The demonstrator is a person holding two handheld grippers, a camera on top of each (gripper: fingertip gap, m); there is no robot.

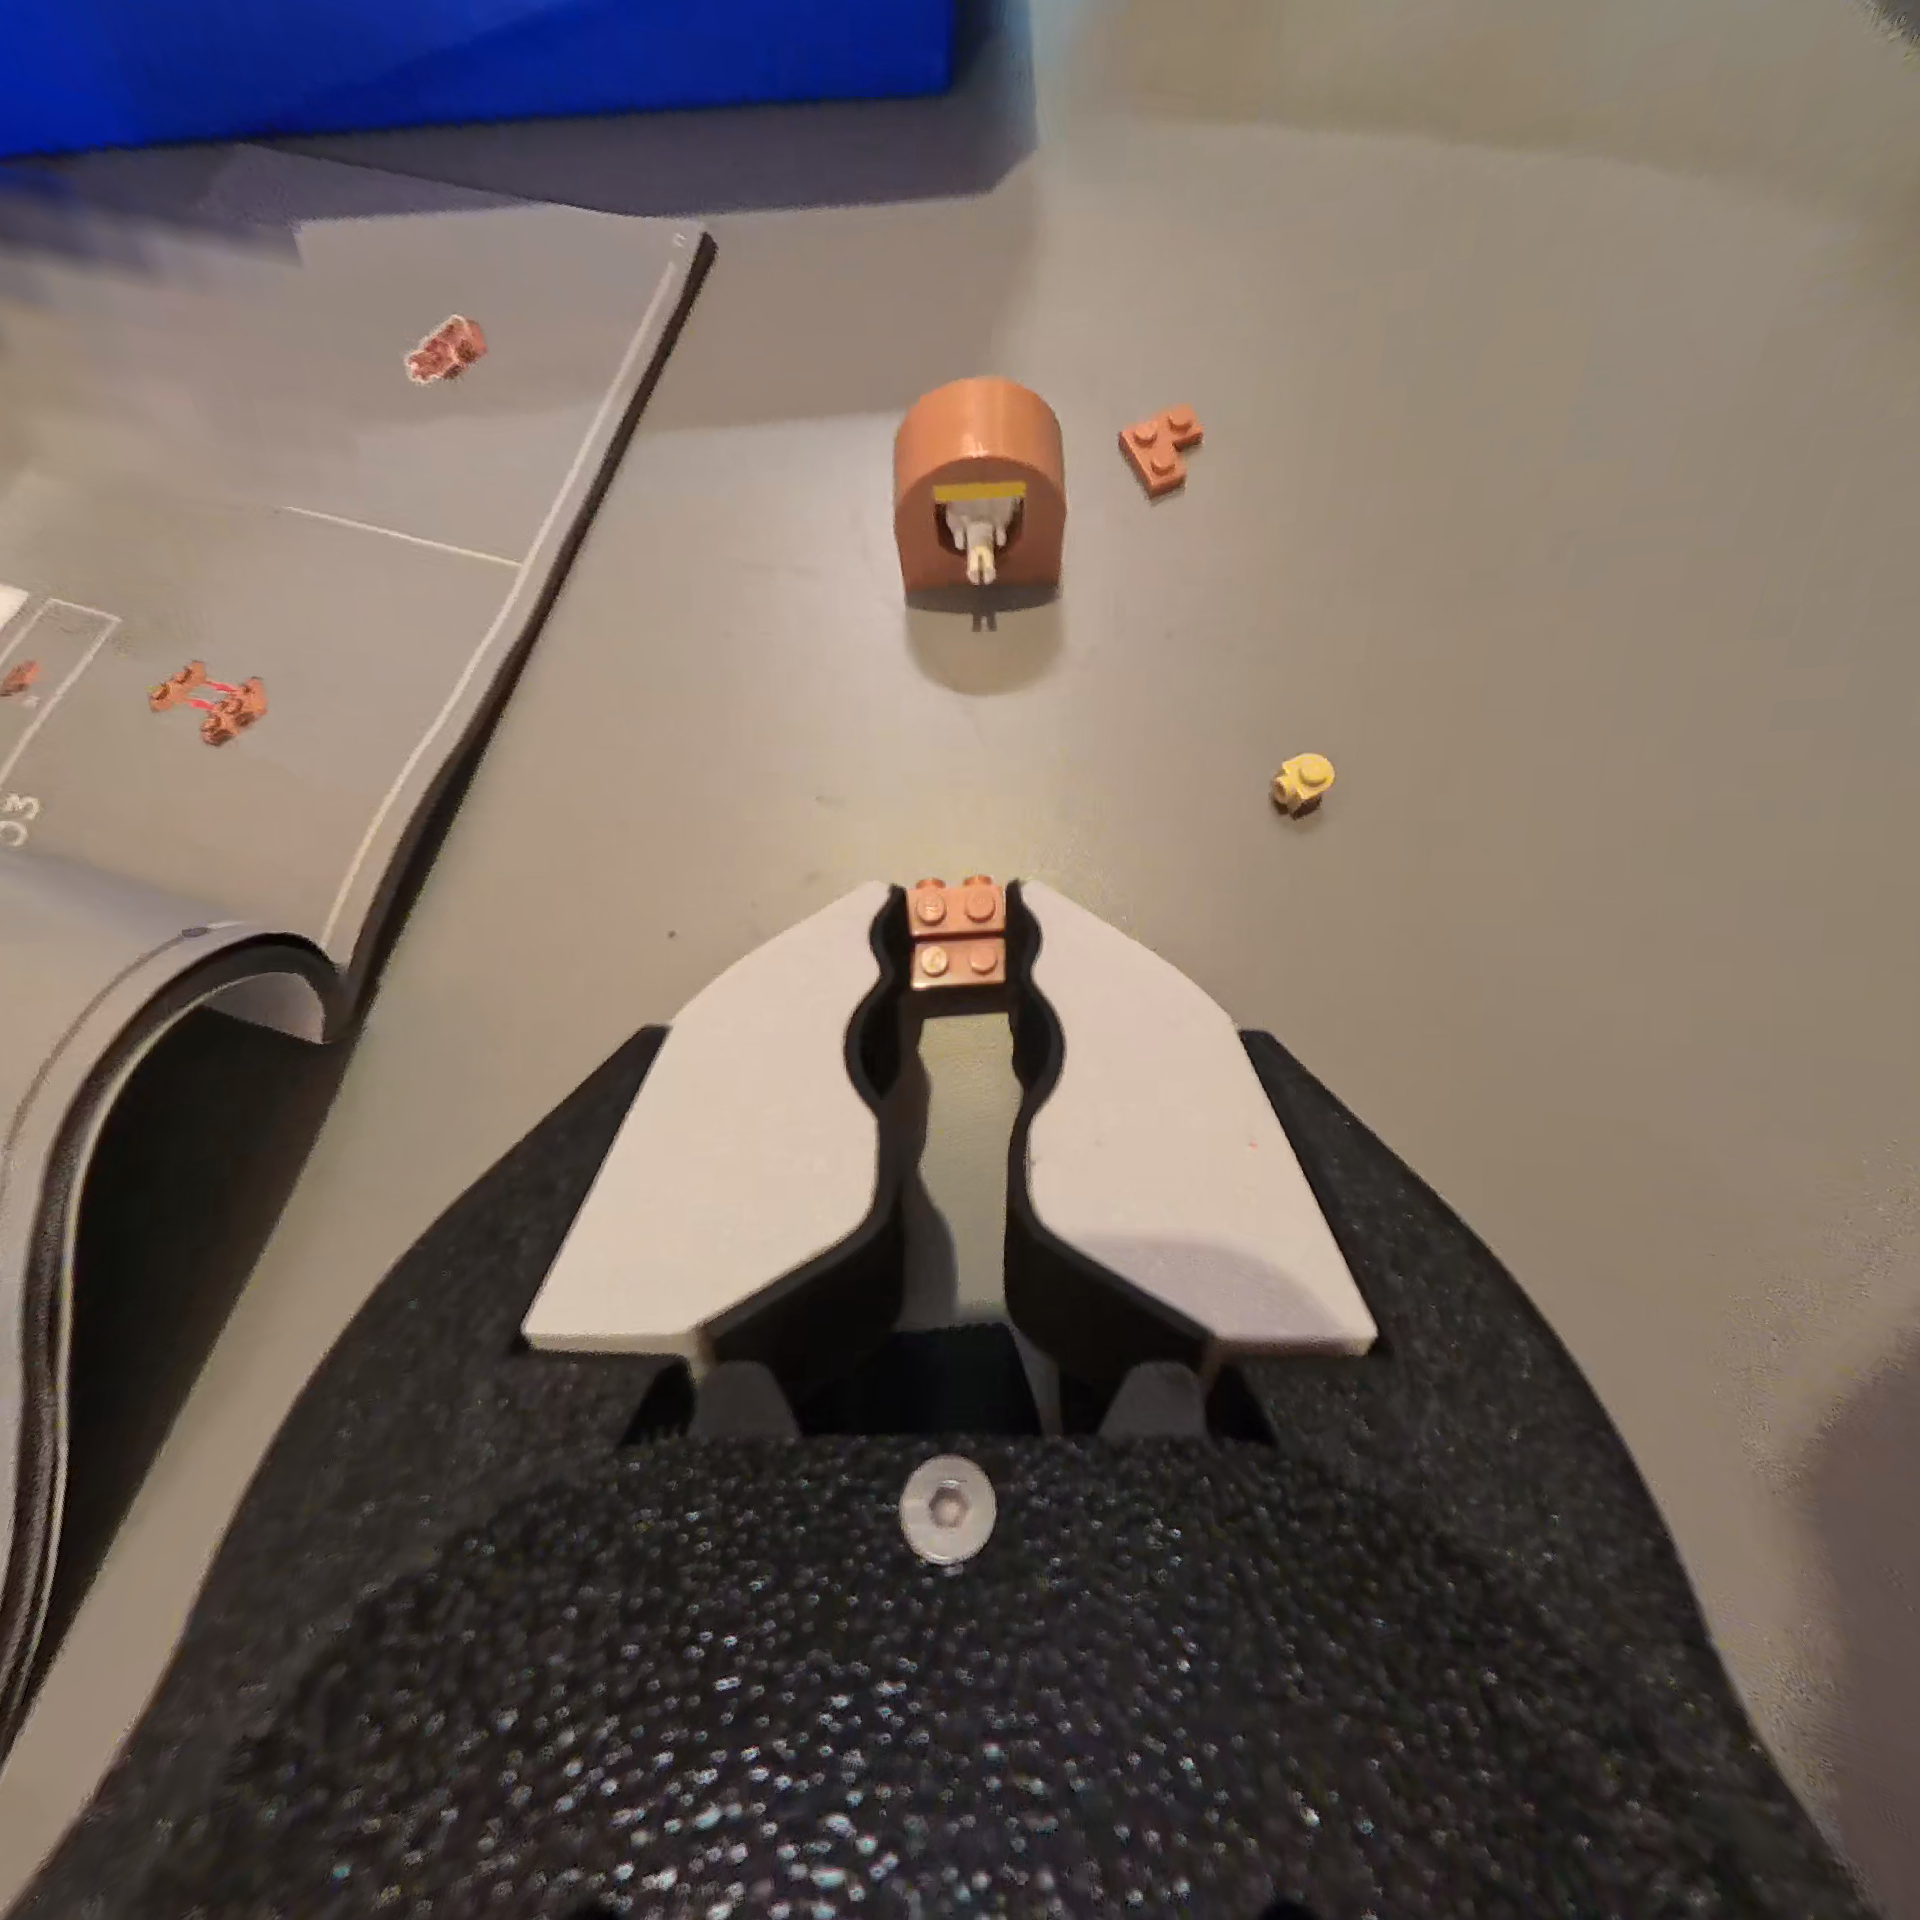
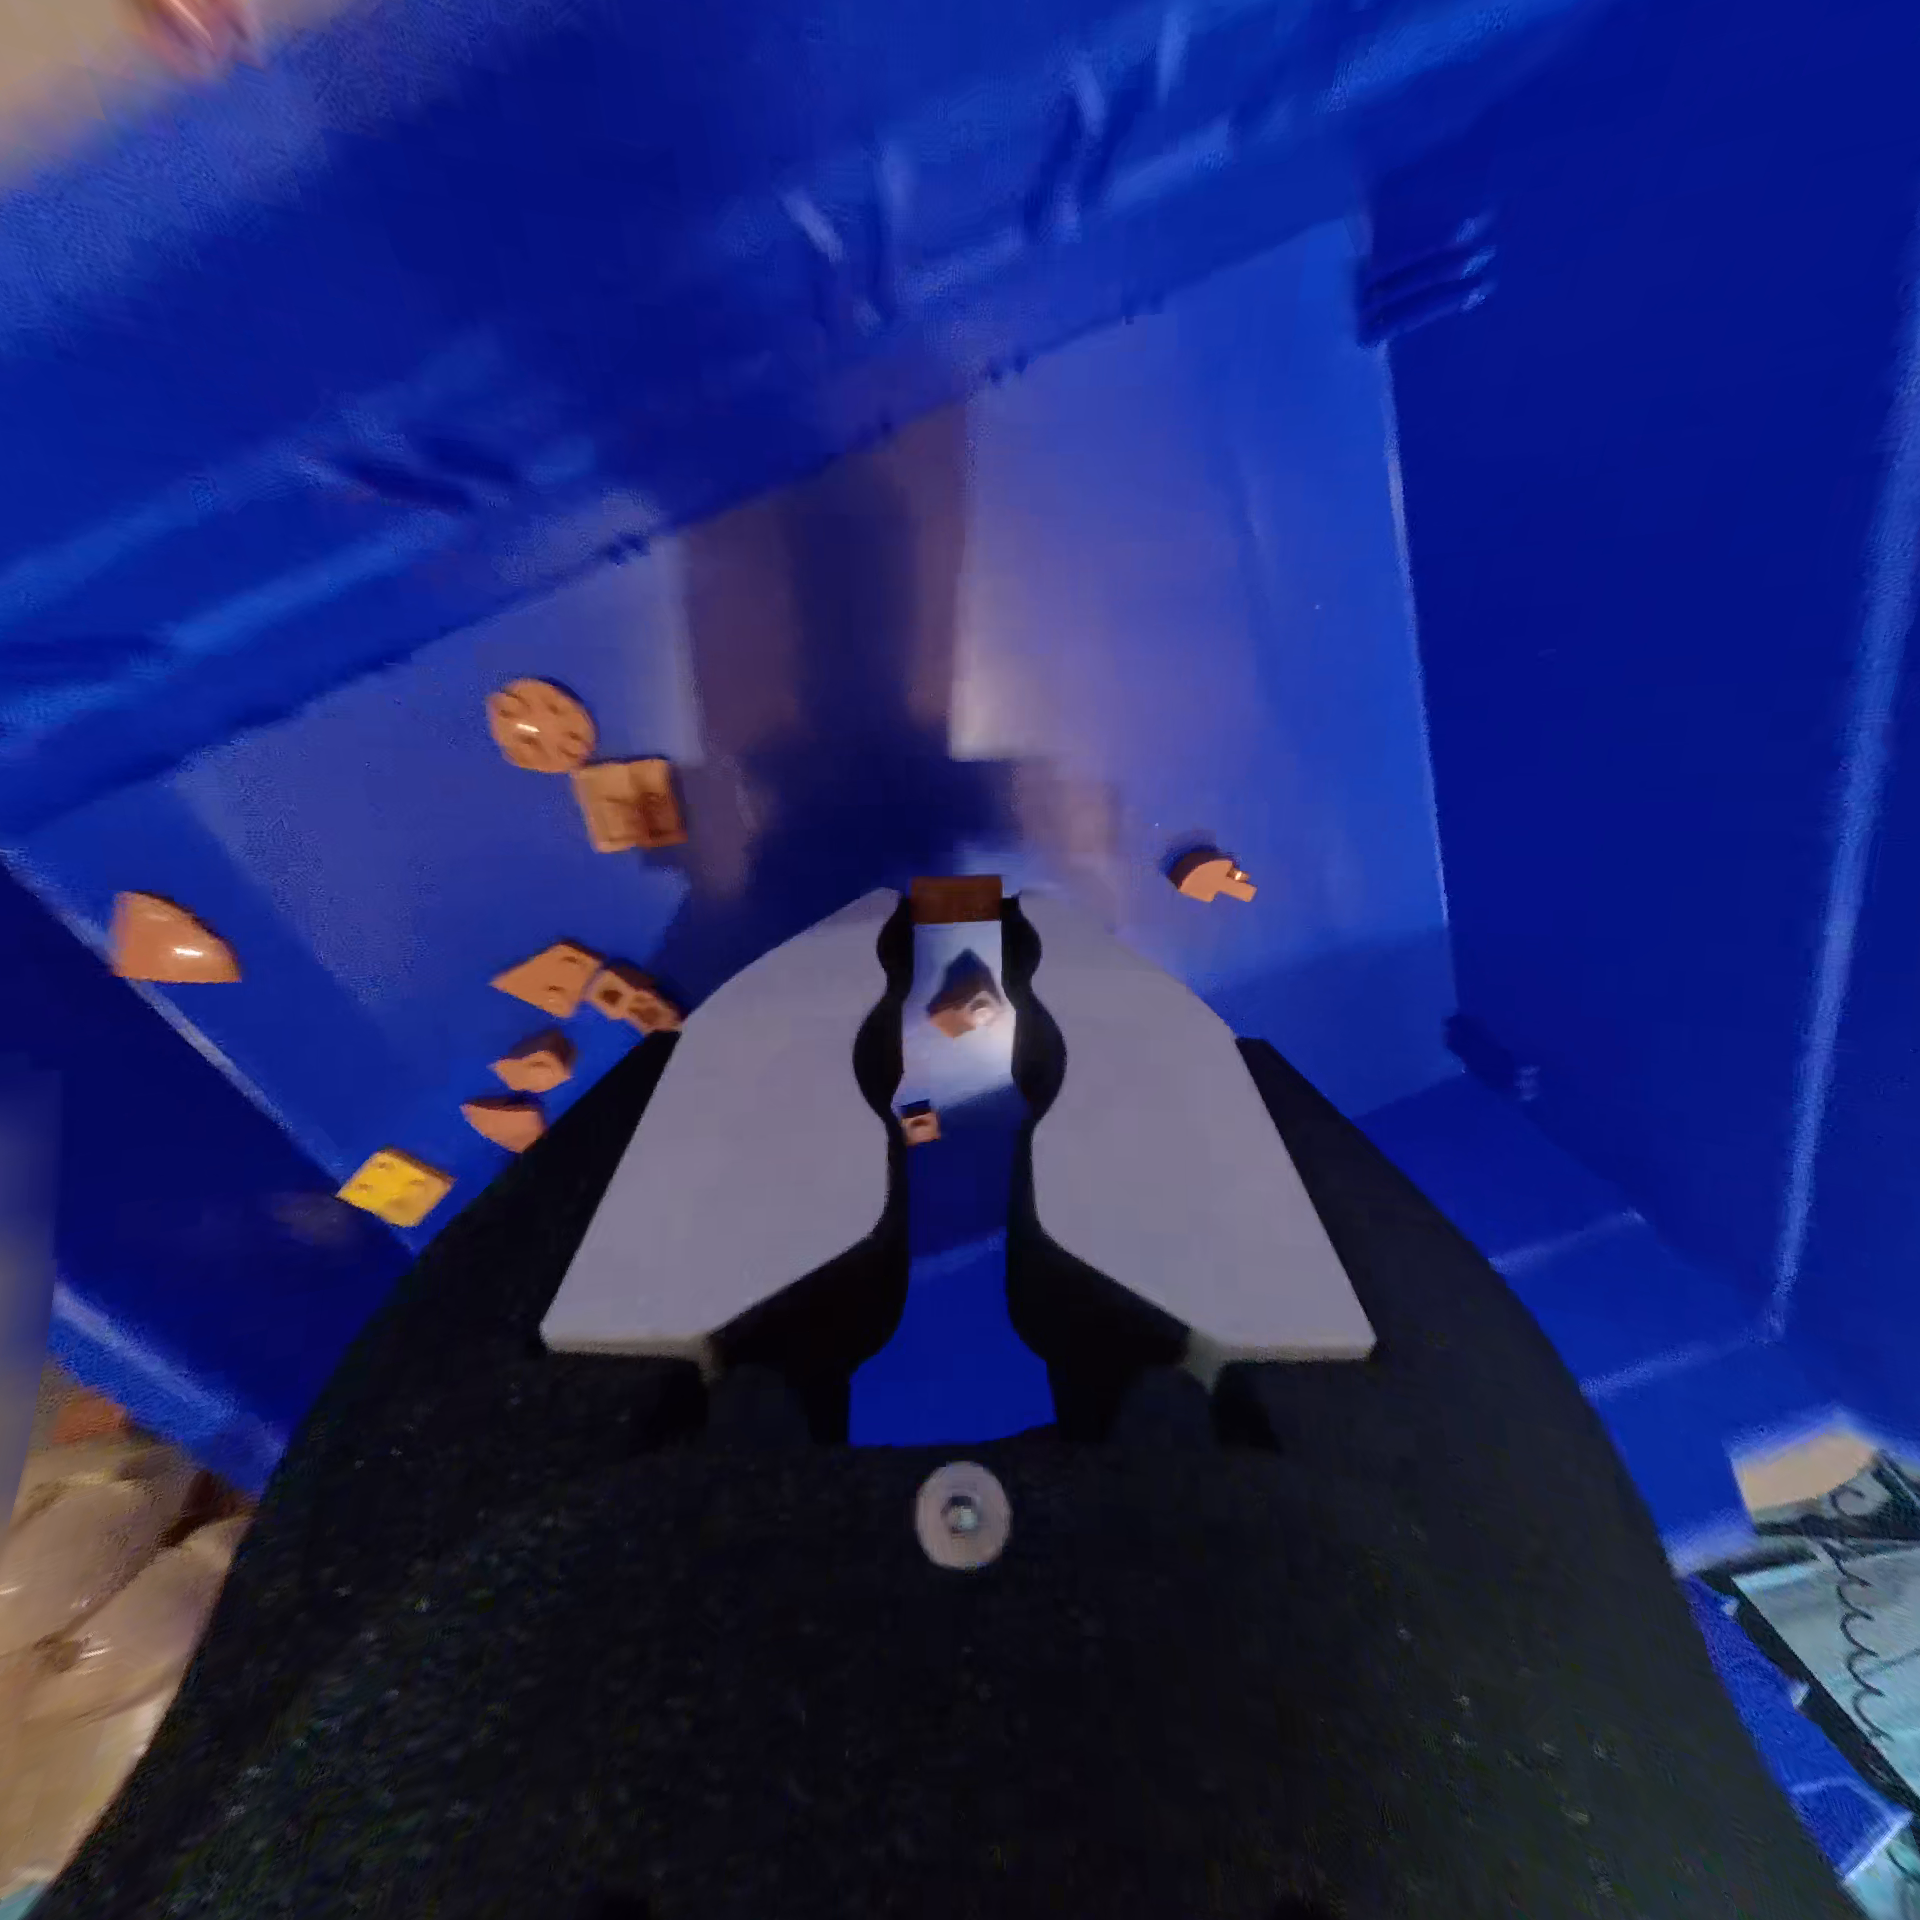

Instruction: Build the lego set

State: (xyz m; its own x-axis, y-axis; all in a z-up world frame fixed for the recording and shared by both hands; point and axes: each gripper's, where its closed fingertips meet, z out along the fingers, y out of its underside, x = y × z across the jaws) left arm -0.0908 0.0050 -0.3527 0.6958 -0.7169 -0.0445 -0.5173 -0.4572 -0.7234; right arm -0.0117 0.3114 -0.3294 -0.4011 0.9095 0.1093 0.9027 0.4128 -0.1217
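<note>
Left gripper point(image 1: 958, 940) is clamped on a little brown studded brick assembly point(image 1: 958, 935), two stacked pieces with studs facing the camera, and both fingertips press its sides right at the tips. It hangs over a grey table point(image 1: 1455, 935). Straight ahead on the table sits a round brown block point(image 1: 977, 488) with a yellow strip and a white peg poking out of its front. Just to its right lies an L-shaped brown plate point(image 1: 1162, 445), and nearer, off to the right, a tiny yellow piece point(image 1: 1302, 781). An open instruction booklet point(image 1: 312, 623) lies on the left, with a blue bin point(image 1: 468, 62) behind it.

Right gripper point(image 2: 956, 902) is down inside that blue bin point(image 2: 1558, 623), closed on a small brown flat piece point(image 2: 956, 899) pinched at the very tips. The view is pretty blurry. Loose brown pieces are scattered on the bin floor to the left, including a round plate point(image 2: 540, 724) and a square one point(image 2: 629, 802), plus a yellow plate point(image 2: 395, 1187) lower down. One brown piece point(image 2: 1210, 876) lies off to the right.
</note>
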